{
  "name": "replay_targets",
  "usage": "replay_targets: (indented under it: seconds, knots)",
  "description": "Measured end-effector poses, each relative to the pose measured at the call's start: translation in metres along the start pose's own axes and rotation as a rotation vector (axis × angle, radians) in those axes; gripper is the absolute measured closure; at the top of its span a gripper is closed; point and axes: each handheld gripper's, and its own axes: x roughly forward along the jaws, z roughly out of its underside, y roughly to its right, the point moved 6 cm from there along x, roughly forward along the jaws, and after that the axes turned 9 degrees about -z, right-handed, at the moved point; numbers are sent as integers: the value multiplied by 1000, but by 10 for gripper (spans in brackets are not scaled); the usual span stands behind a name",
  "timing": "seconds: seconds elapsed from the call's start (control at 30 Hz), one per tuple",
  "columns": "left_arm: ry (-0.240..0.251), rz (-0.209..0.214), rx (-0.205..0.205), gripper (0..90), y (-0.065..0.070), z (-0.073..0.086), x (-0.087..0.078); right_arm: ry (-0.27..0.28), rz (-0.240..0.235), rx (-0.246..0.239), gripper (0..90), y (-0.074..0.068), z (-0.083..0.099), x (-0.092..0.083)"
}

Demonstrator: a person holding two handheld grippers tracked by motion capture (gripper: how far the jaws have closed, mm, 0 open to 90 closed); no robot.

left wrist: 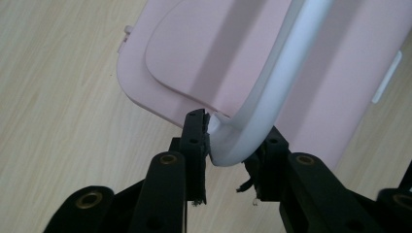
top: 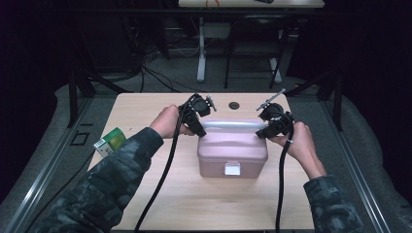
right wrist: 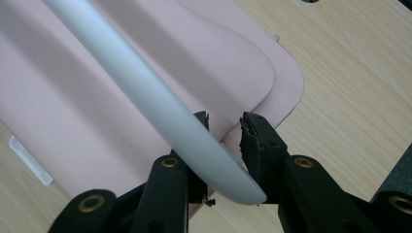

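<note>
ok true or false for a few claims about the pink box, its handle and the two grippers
1. The pink box is shut, its white latch facing the person. True.
2. The left gripper has its jaws around one end of the white handle. True.
3. The right gripper grips the green carton. False: its jaws are at the handle's other end; the carton lies apart, near the table edge.
4. The handle lies flat on the lid. False: it stands raised.

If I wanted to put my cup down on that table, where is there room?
The widest bare patch of the table is at the near edge, in front of the pink box, between the two cables. There is a smaller strip behind the box, near the dark hole. It is crowded around the white handle, and the green carton sits at the left edge.
</note>
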Motion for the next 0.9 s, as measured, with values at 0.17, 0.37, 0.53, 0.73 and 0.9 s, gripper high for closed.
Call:
replay_targets:
  seconds: [0.17,0.37,0.53,0.73,0.9]
  knots:
    - [-2,-9,-9,733,-3,3,1,8,-1,-15,729,-6,-5,4]
    - [-4,-24,-14,734,-5,15,-3,13,-17,-38,731,-14,-9,7]
    - [6,-38,-31,730,-10,29,-6,32,-28,-62,732,-26,-17,12]
    - [16,-42,-62,729,-15,51,-12,45,-46,-97,734,-40,-27,19]
    - [15,-49,-76,729,-17,71,-18,39,-64,-128,734,-55,-38,26]
